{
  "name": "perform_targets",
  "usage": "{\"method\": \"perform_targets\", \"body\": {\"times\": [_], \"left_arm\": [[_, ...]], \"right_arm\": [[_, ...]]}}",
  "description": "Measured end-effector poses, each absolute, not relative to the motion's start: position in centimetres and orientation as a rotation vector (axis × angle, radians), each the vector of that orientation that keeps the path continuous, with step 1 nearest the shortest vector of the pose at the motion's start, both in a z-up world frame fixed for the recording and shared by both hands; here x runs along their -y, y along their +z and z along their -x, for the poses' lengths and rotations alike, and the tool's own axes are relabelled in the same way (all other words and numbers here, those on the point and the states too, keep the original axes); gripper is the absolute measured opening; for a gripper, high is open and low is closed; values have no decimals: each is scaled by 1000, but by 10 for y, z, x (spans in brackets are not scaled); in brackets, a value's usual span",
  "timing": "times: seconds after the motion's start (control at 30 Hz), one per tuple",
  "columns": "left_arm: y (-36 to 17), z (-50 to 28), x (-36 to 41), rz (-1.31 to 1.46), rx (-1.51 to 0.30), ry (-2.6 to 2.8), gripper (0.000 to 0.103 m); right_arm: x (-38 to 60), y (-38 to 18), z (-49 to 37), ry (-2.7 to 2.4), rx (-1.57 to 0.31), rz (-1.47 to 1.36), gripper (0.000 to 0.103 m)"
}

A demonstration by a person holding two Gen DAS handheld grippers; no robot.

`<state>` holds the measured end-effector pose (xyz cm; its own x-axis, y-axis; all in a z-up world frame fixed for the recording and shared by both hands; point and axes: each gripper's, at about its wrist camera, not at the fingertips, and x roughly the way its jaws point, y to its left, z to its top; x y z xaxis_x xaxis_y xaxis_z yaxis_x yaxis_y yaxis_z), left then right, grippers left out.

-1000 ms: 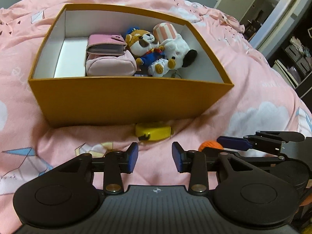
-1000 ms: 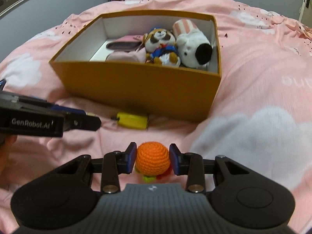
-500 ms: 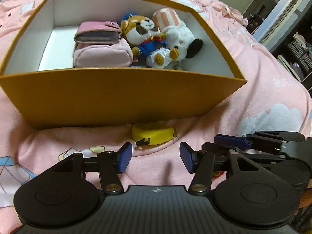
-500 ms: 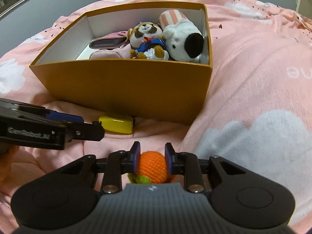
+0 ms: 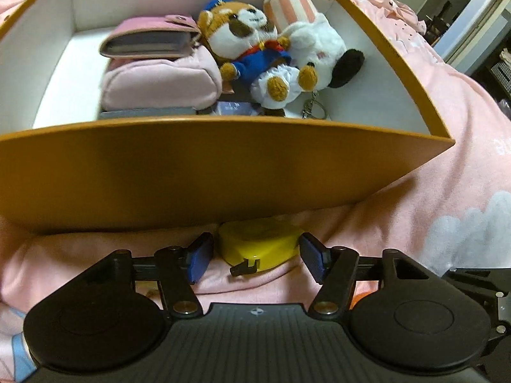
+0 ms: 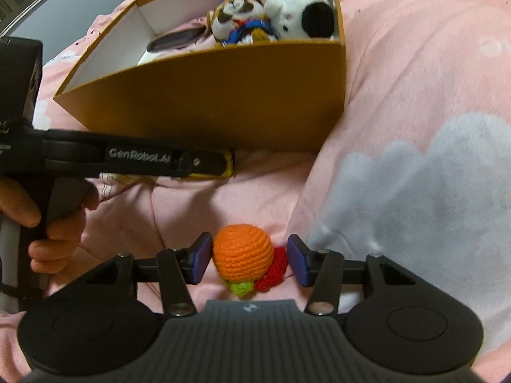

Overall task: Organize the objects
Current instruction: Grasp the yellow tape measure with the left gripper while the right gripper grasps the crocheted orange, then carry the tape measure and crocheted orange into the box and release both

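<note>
A yellow tape measure (image 5: 260,245) lies on the pink bedspread against the front wall of the orange box (image 5: 223,166). My left gripper (image 5: 257,261) straddles it, jaws opening, pads clear of its sides. In the right wrist view an orange crochet ball (image 6: 242,255) with red and green bits rests on the bedspread between the fingers of my right gripper (image 6: 250,263). Those jaws are opening too; the right pad stands apart from the ball. The left gripper's body (image 6: 140,158) crosses that view and hides most of the tape measure (image 6: 228,166).
The box (image 6: 223,102) holds a pink pouch (image 5: 159,86) with a pink wallet (image 5: 147,40) on it, a red panda plush (image 5: 246,38), a white plush (image 5: 319,51) and a keyring (image 5: 314,108). A hand (image 6: 57,229) grips the left gripper's handle. Shelves stand far right.
The left gripper came down and forward to the box front and its jaws widened around the tape measure. The right jaws pinched the crochet ball, then spread apart again.
</note>
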<state>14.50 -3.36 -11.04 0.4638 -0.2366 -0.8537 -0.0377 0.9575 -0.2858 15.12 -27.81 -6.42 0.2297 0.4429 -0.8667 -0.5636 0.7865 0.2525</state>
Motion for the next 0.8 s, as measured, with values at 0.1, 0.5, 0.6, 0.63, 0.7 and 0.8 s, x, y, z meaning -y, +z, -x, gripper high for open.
{"method": "perform_targets", "body": {"times": [0.1, 0.5, 0.6, 0.63, 0.7, 0.8], "left_arm": [[-117, -148, 35, 281, -1088, -129, 74], [-108, -128, 39, 241, -1057, -165, 62], [-92, -110, 35, 239, -1047, -195, 62], [-87, -104, 34, 240, -1044, -205, 62], [-76, -92, 30, 254, -1033, -231, 62], [-56, -76, 21, 270, -999, -259, 62]], "right_arm": [[279, -67, -153, 697, -1154, 120, 53], [281, -65, -156, 695, -1154, 102, 51], [285, -58, -152, 696, -1132, 95, 42], [286, -55, -151, 699, -1130, 90, 41], [287, -49, -149, 701, -1118, 89, 41], [288, -38, -147, 701, -1083, 92, 41]]}}
